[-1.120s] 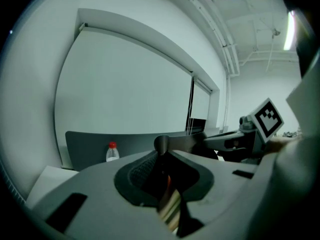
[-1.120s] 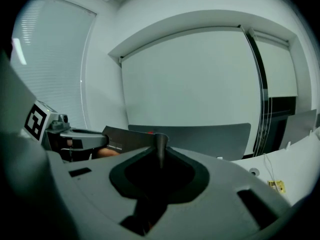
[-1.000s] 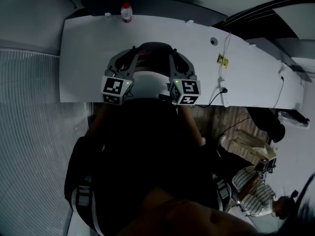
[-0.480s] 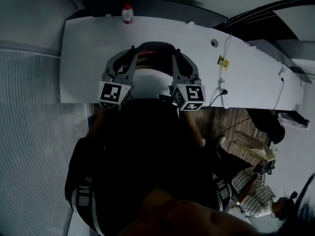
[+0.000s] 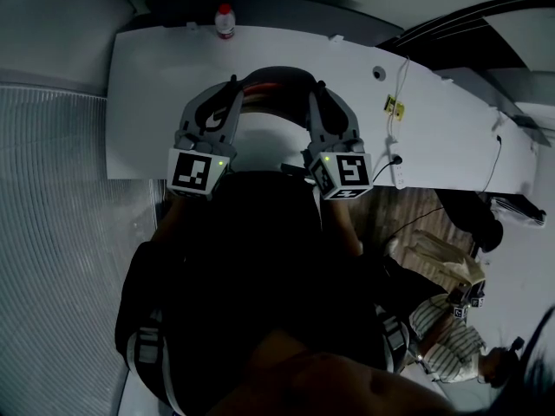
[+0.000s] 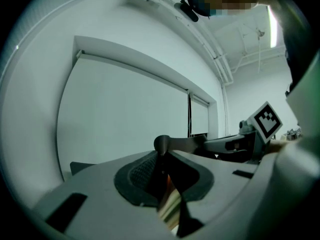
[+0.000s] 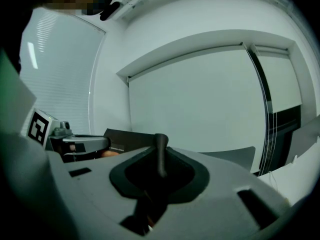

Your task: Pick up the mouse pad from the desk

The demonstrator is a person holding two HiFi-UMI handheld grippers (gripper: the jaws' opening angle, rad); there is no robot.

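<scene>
The mouse pad is a thin dark sheet with orange print, bowed into an arch above the white desk. My left gripper is shut on its left edge and my right gripper on its right edge. In the left gripper view the pad's edge is pinched between the pads of the left gripper, and the right gripper's marker cube shows beyond. In the right gripper view the right gripper clamps the pad's dark rim; the rest of the pad stretches left.
A red-capped bottle stands at the desk's back edge. A white cable and power strip and a yellow tag lie on the desk's right part. Another person in striped sleeves is at lower right.
Both grippers have risen together with the mouse pad held between them. The pad now arches higher off the desk and looks larger in the head view.
</scene>
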